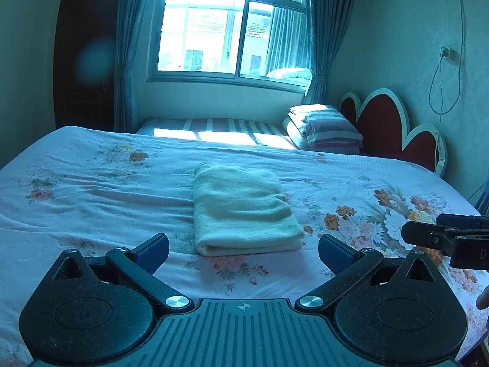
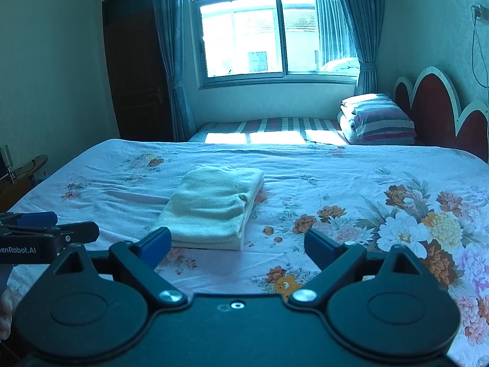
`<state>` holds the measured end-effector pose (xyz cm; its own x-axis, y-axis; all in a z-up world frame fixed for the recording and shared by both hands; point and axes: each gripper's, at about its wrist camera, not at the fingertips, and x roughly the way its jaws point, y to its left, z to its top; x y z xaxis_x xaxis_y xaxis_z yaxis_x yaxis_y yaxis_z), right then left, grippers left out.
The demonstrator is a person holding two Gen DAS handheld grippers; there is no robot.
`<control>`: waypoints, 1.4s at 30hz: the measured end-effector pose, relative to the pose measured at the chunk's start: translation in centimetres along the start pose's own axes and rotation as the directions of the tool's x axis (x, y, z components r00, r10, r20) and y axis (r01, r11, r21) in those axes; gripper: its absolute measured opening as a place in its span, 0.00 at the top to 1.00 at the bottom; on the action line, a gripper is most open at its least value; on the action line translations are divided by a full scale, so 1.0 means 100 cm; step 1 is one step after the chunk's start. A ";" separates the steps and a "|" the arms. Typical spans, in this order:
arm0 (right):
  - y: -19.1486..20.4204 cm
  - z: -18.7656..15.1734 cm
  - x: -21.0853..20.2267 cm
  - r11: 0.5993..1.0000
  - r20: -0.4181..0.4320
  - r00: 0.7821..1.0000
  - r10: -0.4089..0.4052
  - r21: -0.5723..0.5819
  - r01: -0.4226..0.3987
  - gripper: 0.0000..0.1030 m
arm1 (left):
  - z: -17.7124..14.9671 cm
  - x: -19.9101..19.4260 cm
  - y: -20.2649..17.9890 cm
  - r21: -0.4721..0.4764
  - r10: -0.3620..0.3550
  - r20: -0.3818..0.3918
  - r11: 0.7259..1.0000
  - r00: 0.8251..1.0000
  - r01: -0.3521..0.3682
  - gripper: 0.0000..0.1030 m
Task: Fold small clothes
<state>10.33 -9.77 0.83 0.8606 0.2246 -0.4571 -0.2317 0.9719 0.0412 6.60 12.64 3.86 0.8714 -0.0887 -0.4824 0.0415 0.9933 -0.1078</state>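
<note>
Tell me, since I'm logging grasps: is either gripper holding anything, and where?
Nothing is held. The left gripper and right gripper are both open, short of the folded cloth.

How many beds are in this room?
2. The big bed with the flowery sheet is closest, holding the folded cloth. A striped bed sits behind it under the window. Others could be out of view.

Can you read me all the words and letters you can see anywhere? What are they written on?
"enRobot.AI": white letters on the side of the left gripper, seen from the right wrist camera; the start of the word is cut off by the picture's edge.
"D": one white letter on the side of the right gripper, seen from the left wrist camera; the rest runs out of view.
Nothing else readable, not on the folded cloth or the bedsheet.
</note>
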 end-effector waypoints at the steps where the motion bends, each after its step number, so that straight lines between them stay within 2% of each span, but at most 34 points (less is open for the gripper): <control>1: 0.000 0.001 0.001 1.000 0.000 1.000 0.002 0.001 -0.002 0.09 | 0.000 -0.001 0.001 0.000 0.000 0.001 1.000 1.000 0.000 0.00; 28: 0.003 0.002 0.006 1.000 -0.005 1.000 0.008 -0.009 -0.008 0.09 | 0.005 -0.001 0.006 0.013 0.005 0.005 1.000 1.000 -0.005 0.00; 42: 0.005 0.002 0.008 1.000 -0.007 1.000 -0.002 -0.015 0.002 0.08 | 0.002 -0.003 0.011 -0.015 -0.020 0.026 1.000 0.999 0.021 0.00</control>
<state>10.97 -9.11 0.70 0.8579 0.2224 -0.4631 -0.2373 0.9711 0.0268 6.51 13.82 4.09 0.8828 -0.1068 -0.4574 0.0523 0.9901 -0.1303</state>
